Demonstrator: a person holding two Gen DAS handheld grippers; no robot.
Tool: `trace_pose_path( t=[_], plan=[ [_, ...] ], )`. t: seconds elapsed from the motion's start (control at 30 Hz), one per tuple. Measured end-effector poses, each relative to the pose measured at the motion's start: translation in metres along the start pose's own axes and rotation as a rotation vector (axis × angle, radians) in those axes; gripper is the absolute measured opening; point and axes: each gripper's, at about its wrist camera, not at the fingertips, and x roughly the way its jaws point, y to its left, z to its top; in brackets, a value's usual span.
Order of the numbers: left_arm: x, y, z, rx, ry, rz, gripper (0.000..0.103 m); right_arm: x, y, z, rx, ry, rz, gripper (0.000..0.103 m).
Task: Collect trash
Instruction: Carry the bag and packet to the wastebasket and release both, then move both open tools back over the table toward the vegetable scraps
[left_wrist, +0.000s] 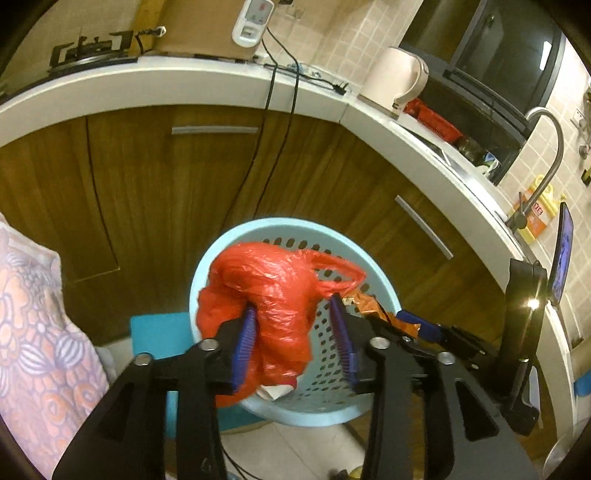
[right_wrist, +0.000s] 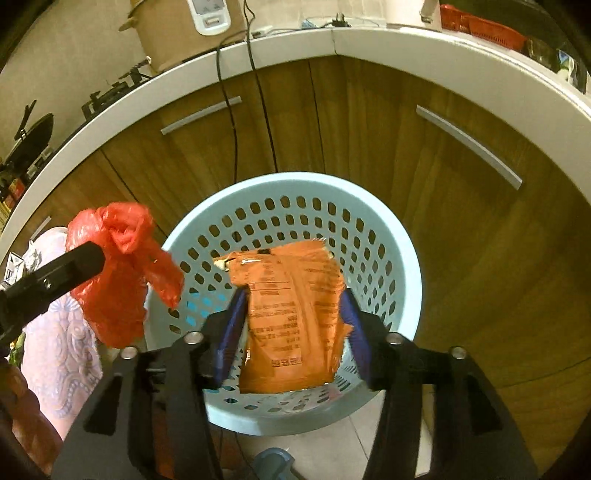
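Observation:
A light blue perforated basket (left_wrist: 343, 402) stands on the floor by the cabinets; it also shows in the right wrist view (right_wrist: 399, 243). My left gripper (left_wrist: 295, 339) is wide open, with a crumpled red plastic bag (left_wrist: 273, 291) hanging between its fingers over the basket's left rim. In the right wrist view the red bag (right_wrist: 118, 273) hangs at the left gripper's tip. My right gripper (right_wrist: 291, 332) has its fingers apart around an orange snack packet (right_wrist: 291, 321) above the basket's opening; whether it grips the packet is unclear. The packet's end (left_wrist: 384, 314) shows in the left wrist view.
Brown cabinet doors (right_wrist: 461, 229) and a white countertop (left_wrist: 207, 81) curve behind the basket. A pink patterned cloth (left_wrist: 44, 332) is at the left. Black cables (left_wrist: 266, 129) hang down the cabinet. A kettle (left_wrist: 399, 77), a tap (left_wrist: 546, 155) and a red tray (left_wrist: 432, 120) are on the counter.

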Motion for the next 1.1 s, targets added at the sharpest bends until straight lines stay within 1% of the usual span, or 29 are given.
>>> trace_pose_path(
  t=[0.07,0.13,0.23,0.3,0.43,0.5,0.57,0.77,0.93,1.1],
  plan=[
    [0.003,0.002,-0.001,-0.008,0.012,-0.017,0.053,0.001,0.0,0.001,0.005,0.004,-0.001,0.056],
    [0.006,0.001,-0.001,-0.006,0.023,-0.05,0.053,0.001,0.0,0.0,0.008,0.003,-0.005,0.056],
    [0.009,-0.005,0.001,0.008,0.025,-0.078,0.053,-0.003,-0.003,0.0,0.018,-0.003,-0.015,0.057],
    [0.012,-0.01,0.002,0.018,0.04,-0.095,0.056,-0.005,-0.007,0.0,0.025,-0.002,-0.025,0.057],
    [0.015,-0.011,-0.003,0.03,0.057,-0.078,0.056,-0.008,-0.011,-0.003,0.023,-0.002,-0.034,0.057],
    [0.014,-0.009,-0.005,0.027,0.057,-0.072,0.056,-0.009,-0.011,-0.004,0.018,-0.001,-0.034,0.06],
    [0.01,-0.007,-0.007,0.024,0.048,-0.067,0.056,-0.01,-0.01,-0.004,0.015,-0.004,-0.032,0.068],
    [-0.011,-0.003,-0.008,0.025,0.004,-0.049,0.056,-0.018,-0.003,-0.004,-0.008,-0.028,-0.01,0.075],
    [-0.037,0.006,-0.009,-0.001,-0.049,-0.038,0.056,-0.025,0.006,-0.005,-0.017,-0.042,0.011,0.076],
    [-0.079,0.014,-0.014,-0.008,-0.129,-0.001,0.056,-0.041,0.029,-0.005,-0.058,-0.083,0.057,0.076]
  ],
)
